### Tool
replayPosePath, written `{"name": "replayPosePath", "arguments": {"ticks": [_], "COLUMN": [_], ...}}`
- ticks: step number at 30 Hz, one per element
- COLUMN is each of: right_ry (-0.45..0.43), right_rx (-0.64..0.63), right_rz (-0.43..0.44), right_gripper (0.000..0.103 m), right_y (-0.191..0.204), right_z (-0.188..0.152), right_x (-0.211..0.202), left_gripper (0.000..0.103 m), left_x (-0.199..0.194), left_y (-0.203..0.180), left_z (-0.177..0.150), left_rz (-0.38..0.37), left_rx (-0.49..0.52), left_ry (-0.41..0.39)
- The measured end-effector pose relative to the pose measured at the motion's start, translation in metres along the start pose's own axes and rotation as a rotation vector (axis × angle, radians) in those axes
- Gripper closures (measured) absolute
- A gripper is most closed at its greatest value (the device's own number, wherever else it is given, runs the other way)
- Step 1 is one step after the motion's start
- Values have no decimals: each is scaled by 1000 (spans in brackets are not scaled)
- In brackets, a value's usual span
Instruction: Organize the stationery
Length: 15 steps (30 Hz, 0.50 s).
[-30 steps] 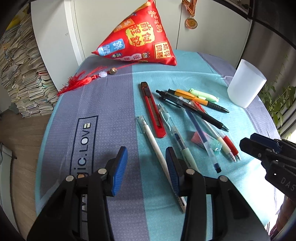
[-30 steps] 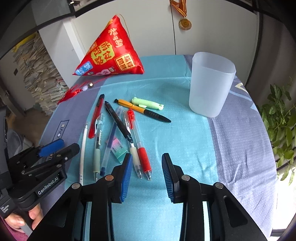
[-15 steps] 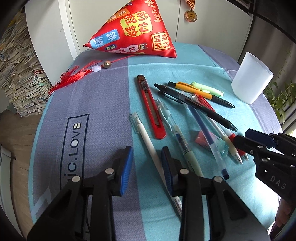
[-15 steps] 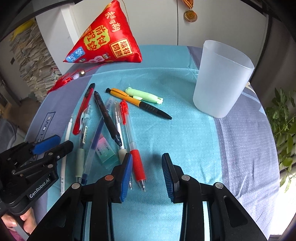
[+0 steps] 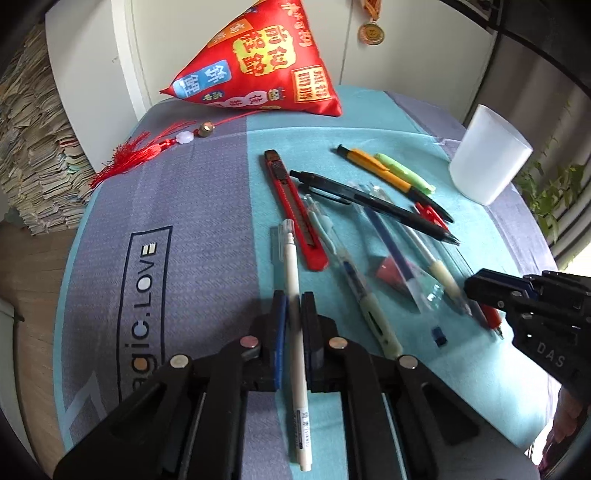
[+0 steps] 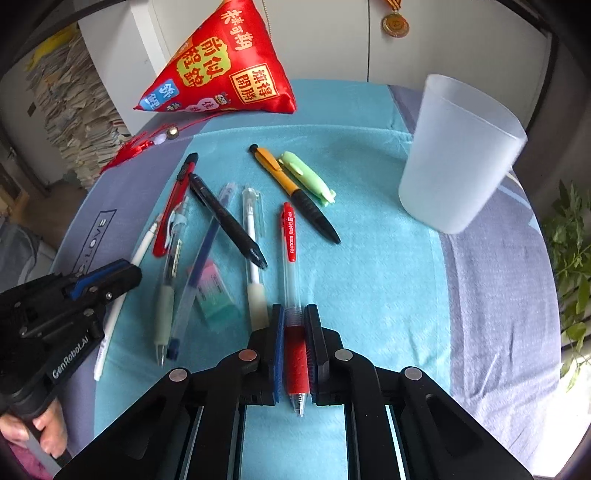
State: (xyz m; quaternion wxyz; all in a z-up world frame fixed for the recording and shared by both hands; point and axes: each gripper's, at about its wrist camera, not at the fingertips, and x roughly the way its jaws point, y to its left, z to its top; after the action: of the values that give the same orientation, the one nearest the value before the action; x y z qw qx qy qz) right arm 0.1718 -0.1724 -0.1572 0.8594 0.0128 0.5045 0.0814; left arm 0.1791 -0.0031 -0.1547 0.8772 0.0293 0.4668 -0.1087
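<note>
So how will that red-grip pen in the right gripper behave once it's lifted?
The red-grip pen looks like a stiff plastic barrel, so it should probably lift without bending. The right gripper clamps its ribbed rubber sleeve near the tip, so slipping seems unlikely. Most of the barrel sticks out beyond the fingers, so that end may droop.

We count eight pens: white, red, black, orange-black, green, blue, and two clear with pale grips. One red utility knife, one eraser, one frosted cup, one red pouch, one medal.
</note>
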Motion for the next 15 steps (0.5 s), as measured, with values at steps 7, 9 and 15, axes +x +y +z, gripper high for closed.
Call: {"name": "replayPosePath", "arguments": {"ticks": [7,9,15], "right_ry": [62,74,60], "right_rx": [53,42,48], "right_rz": [-21,-29,-18], "right_gripper": [92,92,89], "right_y": [-28,-29,-34], "right_z": [-42,-53,-59], "right_x": [-27,-34,-42], "left_gripper": [97,97,94], "left_x": [-14,-17,-21], "left_y": [-8,-12,-8], "left_z": [-12,-18,-24], "left_rz": [-40,-45,-20], "left_rx": [32,48,39], "left_ry": [9,16,26]}}
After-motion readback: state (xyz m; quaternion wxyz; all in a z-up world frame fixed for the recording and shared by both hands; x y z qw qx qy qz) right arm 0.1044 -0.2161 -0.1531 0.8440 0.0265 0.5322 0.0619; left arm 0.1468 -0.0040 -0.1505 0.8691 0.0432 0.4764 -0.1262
